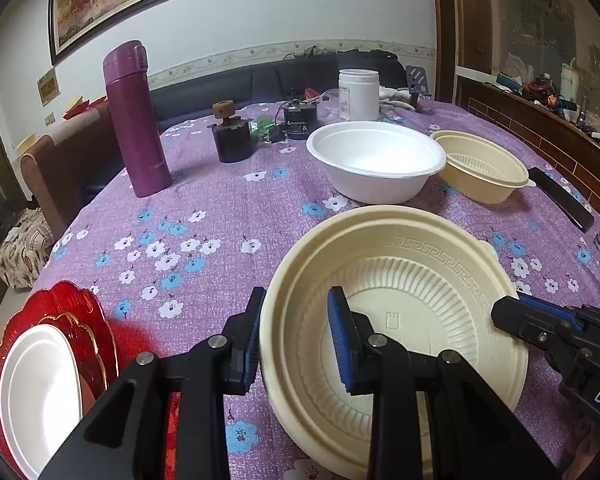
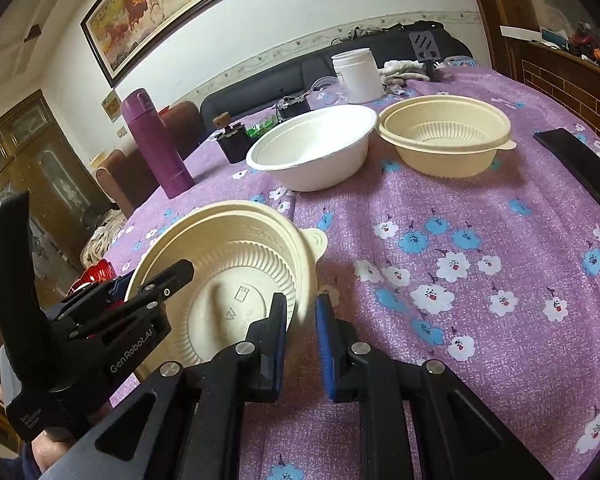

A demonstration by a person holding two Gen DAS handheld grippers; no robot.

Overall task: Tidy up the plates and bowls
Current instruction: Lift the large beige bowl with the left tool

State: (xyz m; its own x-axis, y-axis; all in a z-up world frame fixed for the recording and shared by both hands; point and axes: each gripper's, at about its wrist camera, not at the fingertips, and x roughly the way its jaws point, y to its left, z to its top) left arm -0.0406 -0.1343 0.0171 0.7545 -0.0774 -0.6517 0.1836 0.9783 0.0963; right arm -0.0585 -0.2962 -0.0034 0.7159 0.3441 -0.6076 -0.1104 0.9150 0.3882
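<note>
A cream ribbed bowl (image 1: 420,280) (image 2: 236,248) is held tilted over the purple flowered tablecloth (image 1: 180,208). My left gripper (image 1: 296,340) is shut on its left rim, one pad outside the wall and one inside. My right gripper (image 2: 302,336) is shut on the opposite rim, and it shows at the right edge of the left wrist view as the right gripper (image 1: 504,316). The left gripper (image 2: 180,272) shows at the left of the right wrist view. Behind stand a white bowl (image 1: 376,160) (image 2: 312,148) and a second cream bowl (image 1: 480,168) (image 2: 444,136).
A red scalloped plate (image 1: 80,312) with a white plate (image 1: 36,392) on it lies at the near left. A purple flask (image 1: 136,120) (image 2: 156,144), a white jar (image 1: 358,94), small dark gadgets (image 1: 234,140) and a black flat device (image 2: 584,172) also stand on the table.
</note>
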